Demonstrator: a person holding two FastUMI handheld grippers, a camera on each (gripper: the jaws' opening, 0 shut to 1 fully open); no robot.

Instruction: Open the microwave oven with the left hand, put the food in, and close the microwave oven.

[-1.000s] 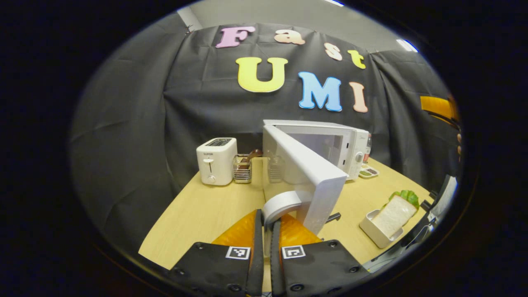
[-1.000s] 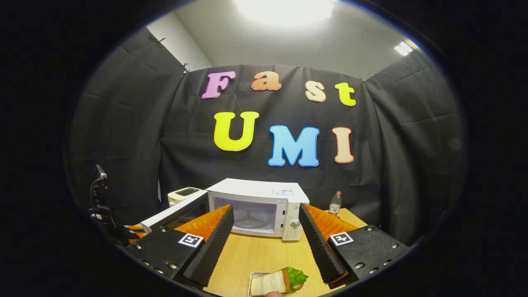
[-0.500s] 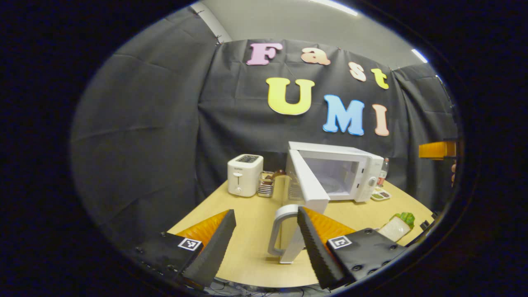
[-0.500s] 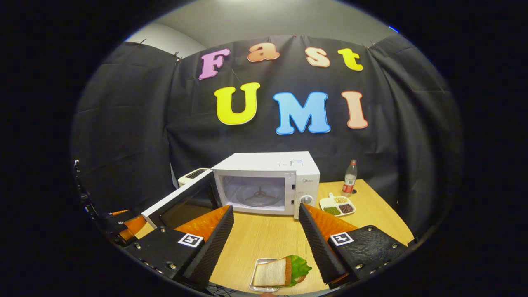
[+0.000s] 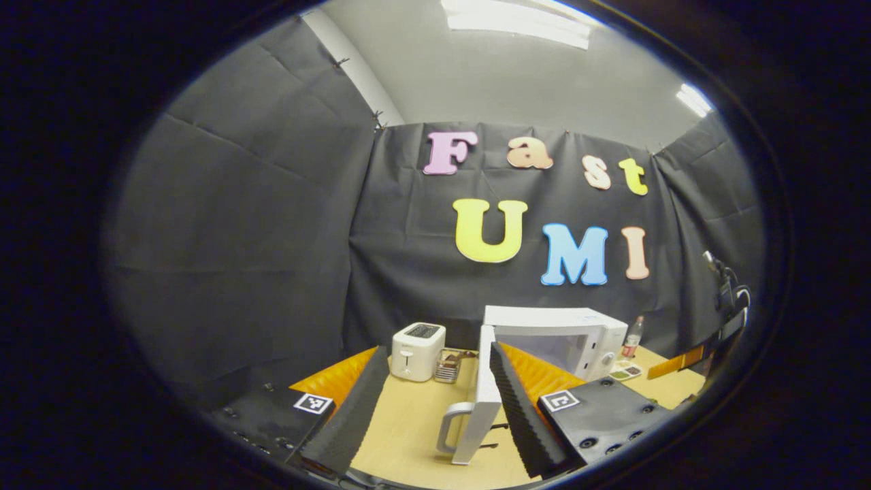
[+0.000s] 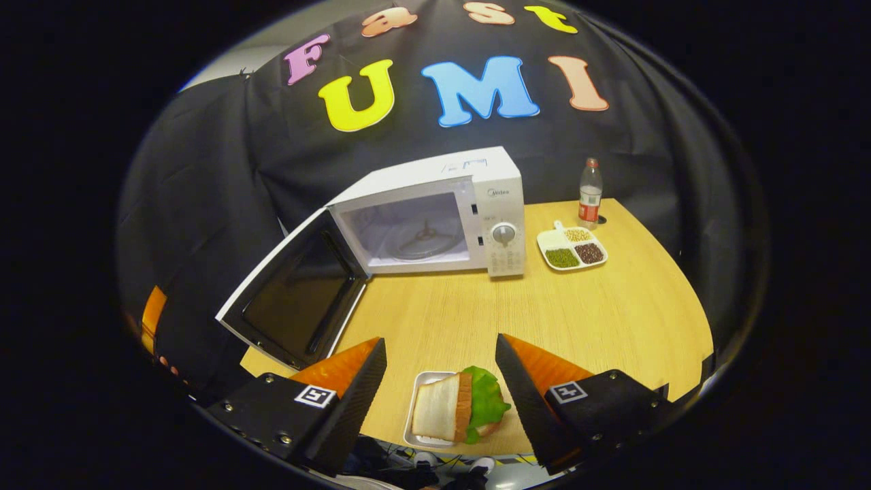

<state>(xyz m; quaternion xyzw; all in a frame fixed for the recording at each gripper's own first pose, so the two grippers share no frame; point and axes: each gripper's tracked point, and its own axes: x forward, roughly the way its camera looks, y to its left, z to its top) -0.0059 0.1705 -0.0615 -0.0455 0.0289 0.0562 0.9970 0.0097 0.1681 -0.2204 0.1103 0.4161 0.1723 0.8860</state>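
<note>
The white microwave (image 6: 469,204) stands at the back of the wooden table (image 6: 578,306), its door (image 6: 296,299) swung wide open to the left and its cavity bare. A sandwich with lettuce (image 6: 459,412) lies in a small white tray (image 6: 415,422) at the table's near edge, between the spread fingers of my open right gripper (image 6: 439,354). In the left gripper view the door (image 5: 486,401) and its curved handle (image 5: 452,425) sit edge-on between the fingers of my open left gripper (image 5: 435,367), apart from them. The microwave body (image 5: 565,340) lies beyond.
A white toaster (image 5: 416,350) and a wire rack (image 5: 449,366) stand left of the microwave. A divided dish of beans (image 6: 571,246) and a bottle (image 6: 589,194) sit to its right. The other gripper (image 5: 680,361) shows at the right edge of the left gripper view.
My left gripper let go of the door handle, opened and drew back upward. My right gripper tilted down over the sandwich tray, which now lies between its fingers.
</note>
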